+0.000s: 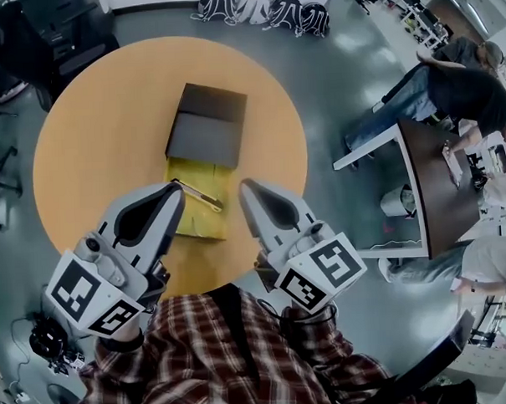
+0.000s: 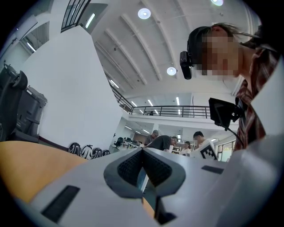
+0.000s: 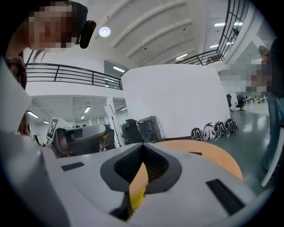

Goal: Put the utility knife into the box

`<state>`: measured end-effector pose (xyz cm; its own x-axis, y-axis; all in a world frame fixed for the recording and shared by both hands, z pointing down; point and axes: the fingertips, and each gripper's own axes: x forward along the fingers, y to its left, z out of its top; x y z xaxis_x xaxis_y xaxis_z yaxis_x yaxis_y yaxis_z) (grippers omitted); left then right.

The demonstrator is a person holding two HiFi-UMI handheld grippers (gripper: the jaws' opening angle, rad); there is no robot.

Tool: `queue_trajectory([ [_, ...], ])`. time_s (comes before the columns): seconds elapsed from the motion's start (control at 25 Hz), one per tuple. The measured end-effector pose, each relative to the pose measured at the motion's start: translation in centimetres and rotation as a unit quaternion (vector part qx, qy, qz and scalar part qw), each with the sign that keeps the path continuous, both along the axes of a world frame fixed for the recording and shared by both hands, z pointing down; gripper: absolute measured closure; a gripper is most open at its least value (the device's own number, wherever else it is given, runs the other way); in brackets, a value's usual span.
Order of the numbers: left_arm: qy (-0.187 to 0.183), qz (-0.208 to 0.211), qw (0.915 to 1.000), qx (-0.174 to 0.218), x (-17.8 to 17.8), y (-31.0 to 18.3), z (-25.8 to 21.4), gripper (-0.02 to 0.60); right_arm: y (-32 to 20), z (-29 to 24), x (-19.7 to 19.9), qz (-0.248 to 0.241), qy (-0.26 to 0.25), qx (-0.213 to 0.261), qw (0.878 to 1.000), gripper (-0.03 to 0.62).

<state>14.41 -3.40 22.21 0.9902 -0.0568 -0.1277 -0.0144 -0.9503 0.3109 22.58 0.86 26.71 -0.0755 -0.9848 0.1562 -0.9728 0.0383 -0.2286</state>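
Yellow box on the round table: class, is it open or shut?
Open: the yellow box shows its inside, dark grey lid set back, utility knife lying in it.

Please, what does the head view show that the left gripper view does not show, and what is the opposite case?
Only the head view: the open box with yellow inside and dark lid, and the utility knife lying in it.
Only the left gripper view: the ceiling lamps, the balcony railing and the camera on the person's head.
Both: the orange table, the backpacks on the floor, and the shut left claw.
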Motion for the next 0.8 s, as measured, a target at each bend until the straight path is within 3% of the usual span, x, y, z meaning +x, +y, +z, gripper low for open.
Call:
queue_trajectory([
  [0.8, -0.001, -0.016, 0.9998, -0.009, -1.2, 0.6, 0.2, 0.571, 0.2, 0.0, -0.8, -0.020, 0.001, -0.009, 1.000, 0.583],
])
